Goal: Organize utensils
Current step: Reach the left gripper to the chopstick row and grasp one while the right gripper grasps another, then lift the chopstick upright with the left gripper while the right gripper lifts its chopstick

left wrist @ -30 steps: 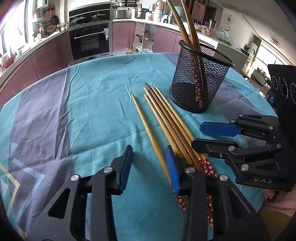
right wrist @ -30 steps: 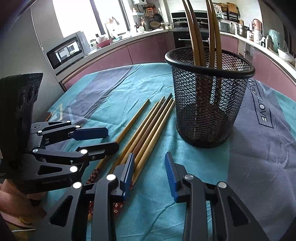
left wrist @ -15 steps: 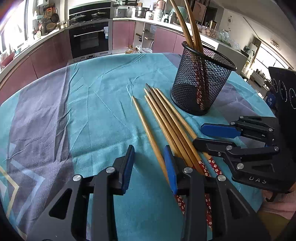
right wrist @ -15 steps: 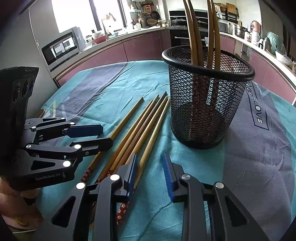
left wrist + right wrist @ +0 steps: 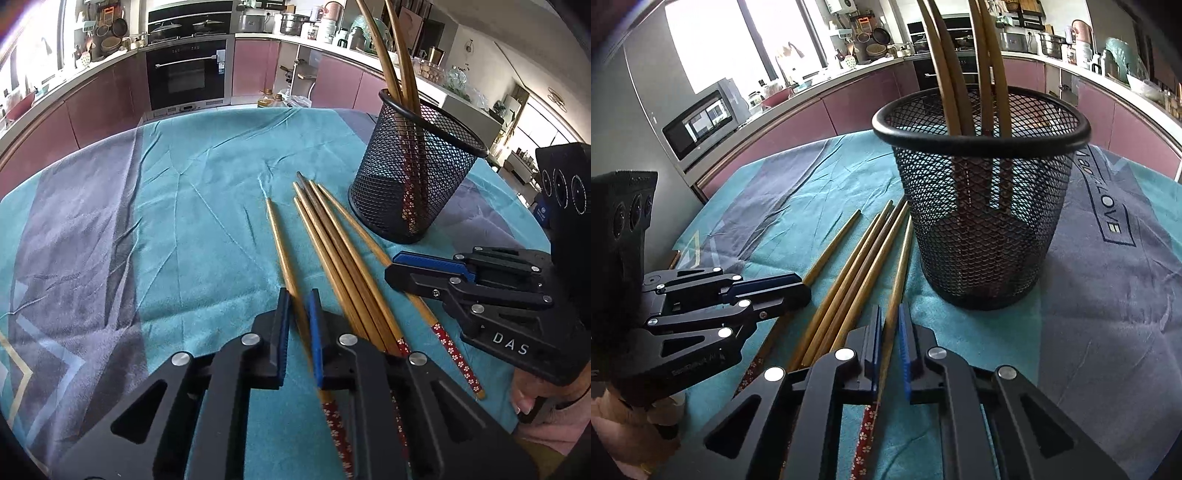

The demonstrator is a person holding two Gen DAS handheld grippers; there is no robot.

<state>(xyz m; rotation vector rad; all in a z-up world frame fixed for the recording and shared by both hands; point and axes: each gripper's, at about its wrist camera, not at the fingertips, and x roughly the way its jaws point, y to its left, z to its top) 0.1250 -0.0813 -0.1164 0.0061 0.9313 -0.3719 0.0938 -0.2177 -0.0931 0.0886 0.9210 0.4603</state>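
Note:
Several wooden chopsticks with red flowered ends lie side by side on the teal cloth. My left gripper (image 5: 299, 301) is closing its jaws on the leftmost chopstick (image 5: 280, 243), and the blue pads press its shaft from both sides. My right gripper (image 5: 890, 317) is closing the same way on the rightmost chopstick (image 5: 903, 258), pads against it. Each gripper also shows in the other's view: the right gripper (image 5: 397, 267) and the left gripper (image 5: 803, 288). A black mesh cup (image 5: 413, 184) (image 5: 982, 221) stands just beyond, with several chopsticks upright in it.
The teal and grey tablecloth (image 5: 184, 229) covers a round table. A hand (image 5: 532, 398) holds the right gripper's handle. Pink kitchen cabinets, an oven (image 5: 186, 74) and a microwave (image 5: 701, 122) lie beyond the table's far edge.
Both grippers have gone from open to shut, each with one chopstick now pinched between its pads. Neither hand has shifted much; the chopsticks lie where they were.

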